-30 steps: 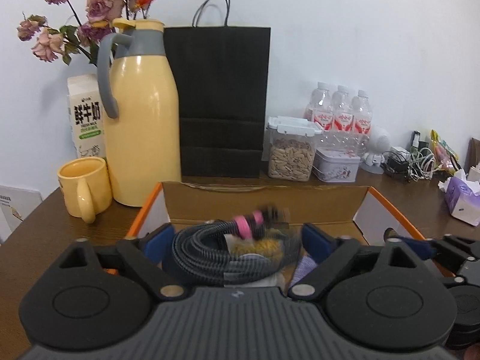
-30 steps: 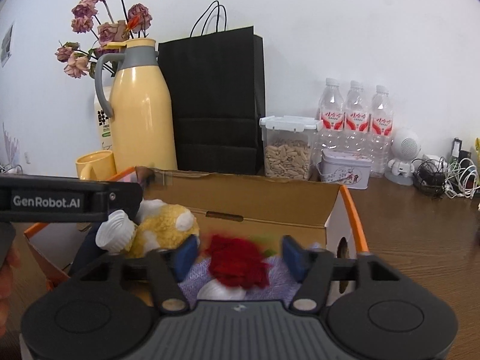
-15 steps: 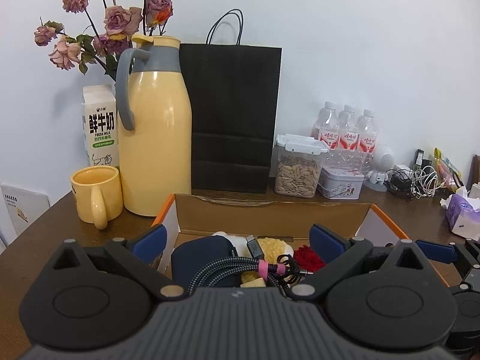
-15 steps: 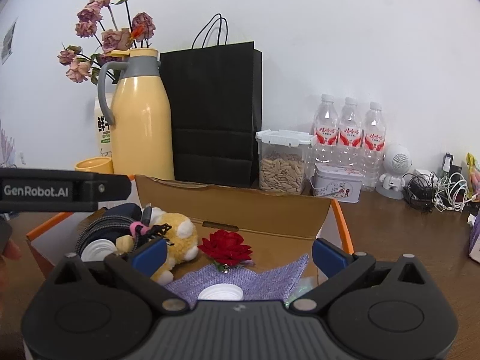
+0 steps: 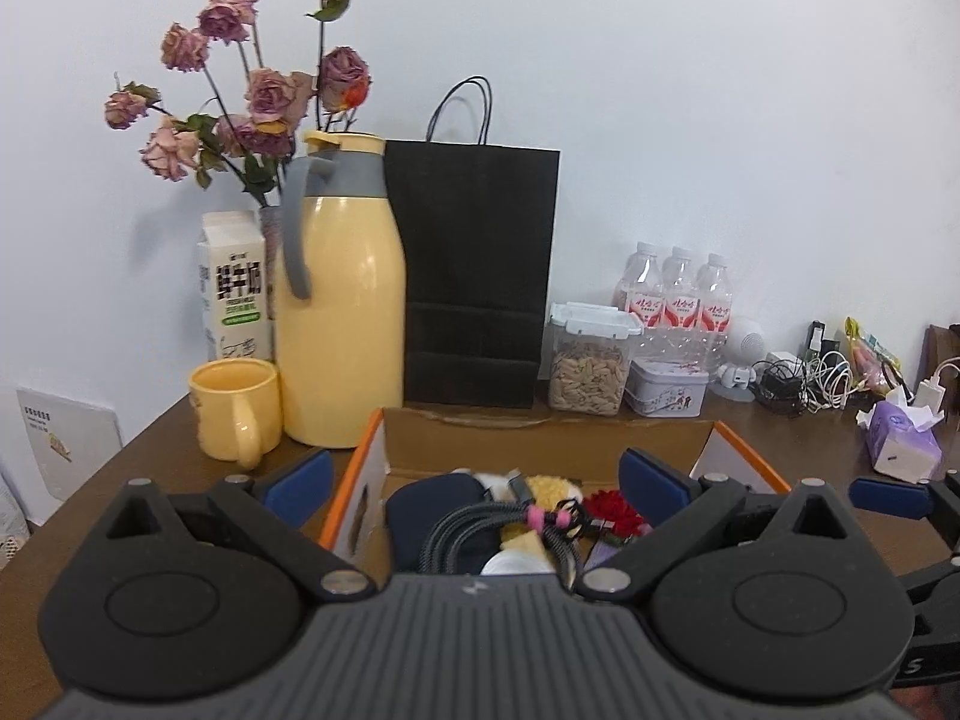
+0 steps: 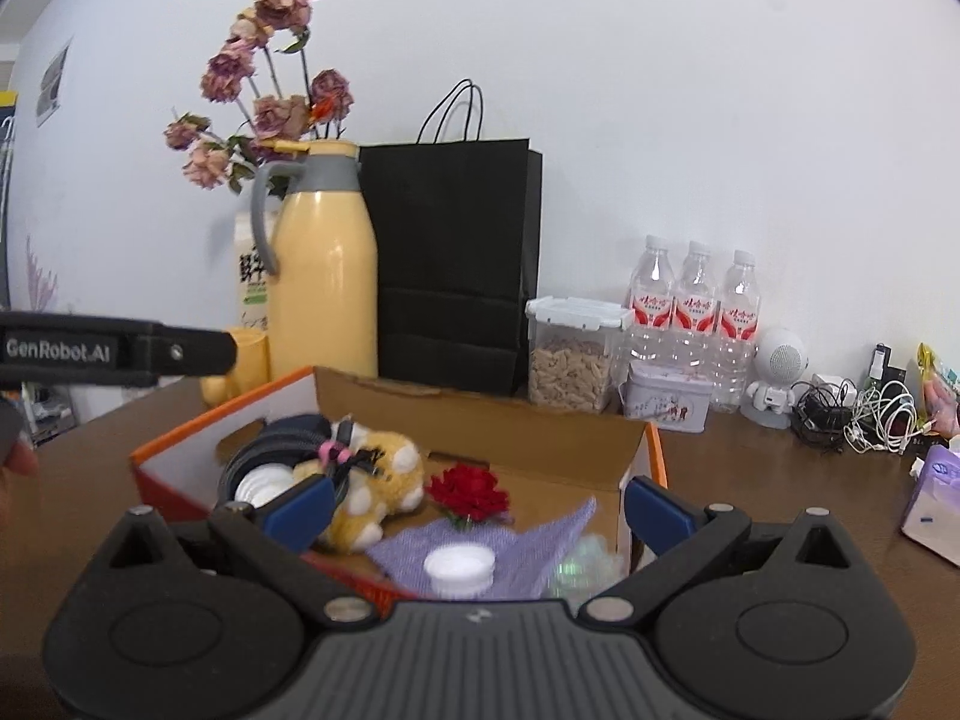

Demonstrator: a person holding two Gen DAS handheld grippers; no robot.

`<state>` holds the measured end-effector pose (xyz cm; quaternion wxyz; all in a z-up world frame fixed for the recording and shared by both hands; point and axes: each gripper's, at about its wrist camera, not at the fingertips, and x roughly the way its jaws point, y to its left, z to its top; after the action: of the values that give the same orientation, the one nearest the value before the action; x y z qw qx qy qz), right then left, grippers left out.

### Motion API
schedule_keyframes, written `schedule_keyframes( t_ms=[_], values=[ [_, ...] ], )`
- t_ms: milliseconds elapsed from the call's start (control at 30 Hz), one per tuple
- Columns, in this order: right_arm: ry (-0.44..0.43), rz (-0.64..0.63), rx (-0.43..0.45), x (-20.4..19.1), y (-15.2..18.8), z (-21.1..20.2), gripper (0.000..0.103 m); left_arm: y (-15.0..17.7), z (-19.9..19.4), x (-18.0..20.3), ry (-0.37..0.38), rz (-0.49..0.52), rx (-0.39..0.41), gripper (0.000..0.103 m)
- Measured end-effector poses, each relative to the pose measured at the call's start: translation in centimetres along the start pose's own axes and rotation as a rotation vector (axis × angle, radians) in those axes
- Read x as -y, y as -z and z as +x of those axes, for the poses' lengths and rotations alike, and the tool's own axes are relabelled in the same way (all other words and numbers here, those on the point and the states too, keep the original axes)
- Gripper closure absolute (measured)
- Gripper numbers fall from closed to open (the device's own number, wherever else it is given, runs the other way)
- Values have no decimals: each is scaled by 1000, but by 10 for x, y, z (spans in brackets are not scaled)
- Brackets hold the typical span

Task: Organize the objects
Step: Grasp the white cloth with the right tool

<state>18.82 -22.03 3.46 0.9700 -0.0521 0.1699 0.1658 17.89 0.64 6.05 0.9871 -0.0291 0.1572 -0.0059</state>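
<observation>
An open cardboard box (image 5: 540, 441) with orange edges sits on the brown table. In it lie a coiled grey cable with a pink tie (image 5: 480, 531), a yellow plush toy (image 6: 378, 480), a red rose (image 6: 471, 489), a purple cloth (image 6: 528, 540), a dark pouch (image 5: 432, 504) and a white cap (image 6: 459, 567). My left gripper (image 5: 474, 477) is open and empty, above the box's near side. My right gripper (image 6: 477, 504) is open and empty, above the box's near right part. The left gripper's body also shows in the right wrist view (image 6: 114, 348).
Behind the box stand a yellow thermos (image 5: 339, 294), a yellow mug (image 5: 237, 414), a milk carton (image 5: 234, 294), dried roses (image 5: 252, 96), a black paper bag (image 5: 474, 276), a seed jar (image 5: 588, 366), a tin (image 5: 666, 393) and three water bottles (image 5: 678, 300). Cables (image 5: 804, 381) and a tissue pack (image 5: 903, 444) lie at right.
Both grippers opened, let go of the cable and the rose into the box, and drew back and up. The cable now lies on the pouch and plush toy.
</observation>
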Motion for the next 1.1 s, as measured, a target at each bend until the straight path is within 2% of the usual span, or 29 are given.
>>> schedule_keyframes(
  t_ms=[367,600,967,1100],
  values=[
    [-31,-48,-147,1,36,-27,0,21,-27,-28,-63,18,-92,0],
    [-94,-72,-270,-3,67,-35,0,43,-41,-39,-85,37,-158,0],
    [-198,-77,-364,-10,87,-30,0,66,-68,-55,-87,22,-212,0],
    [-223,-59,-359,-9,88,-24,0,68,-73,-59,-87,14,-219,0]
  ],
)
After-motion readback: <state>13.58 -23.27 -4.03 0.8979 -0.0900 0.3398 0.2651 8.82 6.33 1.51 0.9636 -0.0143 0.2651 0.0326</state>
